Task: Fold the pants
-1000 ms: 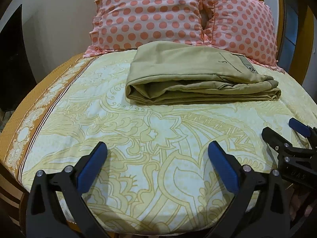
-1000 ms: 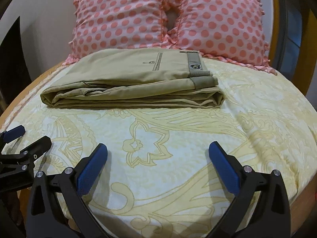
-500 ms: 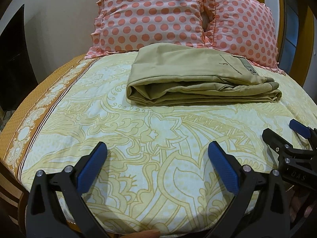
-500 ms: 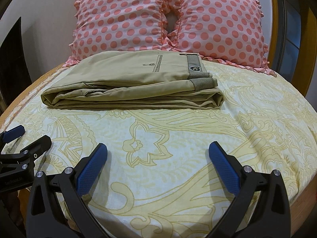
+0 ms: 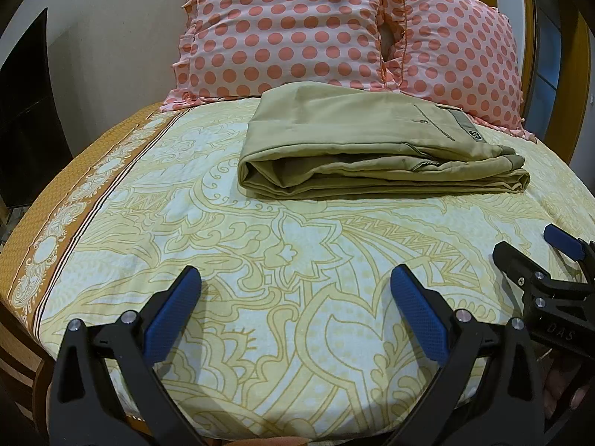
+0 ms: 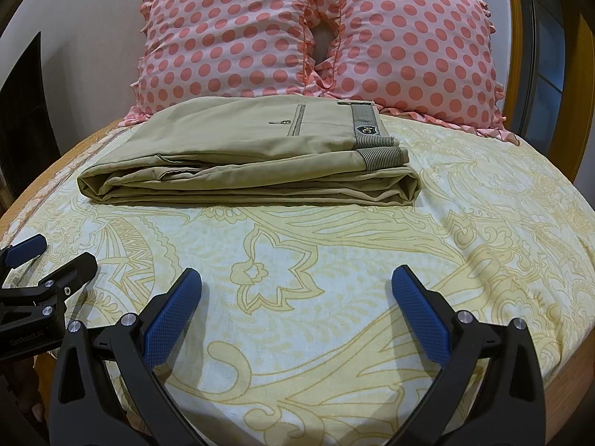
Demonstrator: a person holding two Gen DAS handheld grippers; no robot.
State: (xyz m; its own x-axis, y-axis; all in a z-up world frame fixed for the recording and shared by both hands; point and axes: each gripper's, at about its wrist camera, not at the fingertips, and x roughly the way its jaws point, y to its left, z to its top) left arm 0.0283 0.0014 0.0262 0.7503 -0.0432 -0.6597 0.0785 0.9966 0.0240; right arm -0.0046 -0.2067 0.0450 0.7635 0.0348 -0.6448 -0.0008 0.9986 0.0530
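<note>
Khaki pants (image 5: 372,148) lie folded in a flat rectangular stack on the bed, waistband to the right; they also show in the right wrist view (image 6: 253,156). My left gripper (image 5: 295,286) is open and empty, well short of the pants above the sheet. My right gripper (image 6: 296,286) is open and empty, also short of the pants. The right gripper appears at the right edge of the left wrist view (image 5: 535,249); the left gripper appears at the left edge of the right wrist view (image 6: 48,256).
Two pink polka-dot pillows (image 5: 282,29) (image 6: 409,44) lean against the wall behind the pants. The yellow patterned sheet (image 5: 297,260) covers the bed; its orange border (image 5: 55,193) marks the left edge. A wooden frame (image 6: 580,74) stands at the right.
Both grippers have tilted up slightly, so pants and pillows sit lower in view. Both stay open and empty. The pants have not moved.
</note>
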